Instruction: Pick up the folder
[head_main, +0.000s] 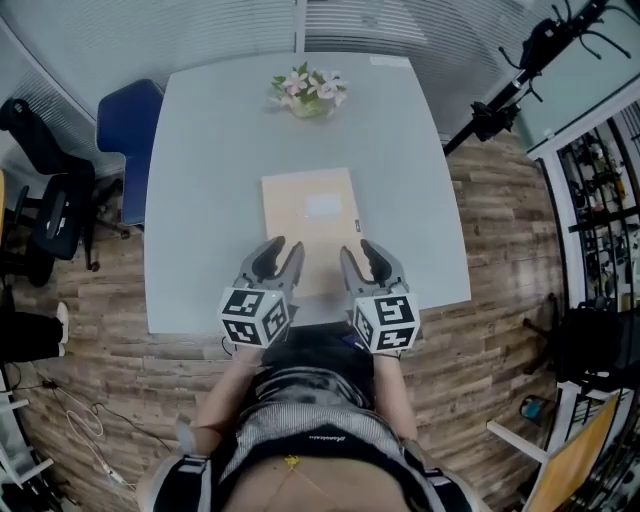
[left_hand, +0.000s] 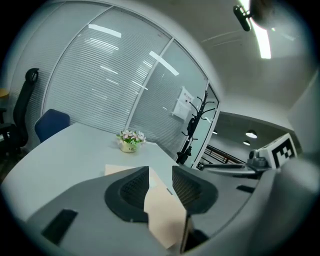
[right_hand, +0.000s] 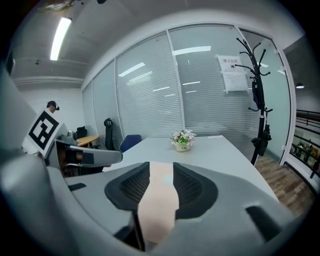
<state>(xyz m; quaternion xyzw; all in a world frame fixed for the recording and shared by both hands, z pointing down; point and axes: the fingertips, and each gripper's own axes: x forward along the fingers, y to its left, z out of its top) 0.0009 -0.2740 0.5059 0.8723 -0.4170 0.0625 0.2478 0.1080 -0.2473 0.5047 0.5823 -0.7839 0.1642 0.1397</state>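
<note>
A tan folder (head_main: 310, 212) with a pale label lies flat on the grey table (head_main: 200, 200), its near end toward me. My left gripper (head_main: 278, 252) is over the folder's near left corner and my right gripper (head_main: 360, 254) is over its near right corner. Both are open, jaws apart, with nothing gripped. In the left gripper view the folder (left_hand: 165, 216) shows through the gap of the left gripper (left_hand: 160, 187). In the right gripper view the folder (right_hand: 159, 200) runs between the jaws of the right gripper (right_hand: 161, 187). Whether either gripper touches it I cannot tell.
A small pot of flowers (head_main: 308, 90) stands at the table's far end. A blue chair (head_main: 128, 130) and a black office chair (head_main: 45, 205) stand to the left. A black stand (head_main: 520, 70) rises at the right. Glass walls with blinds lie beyond.
</note>
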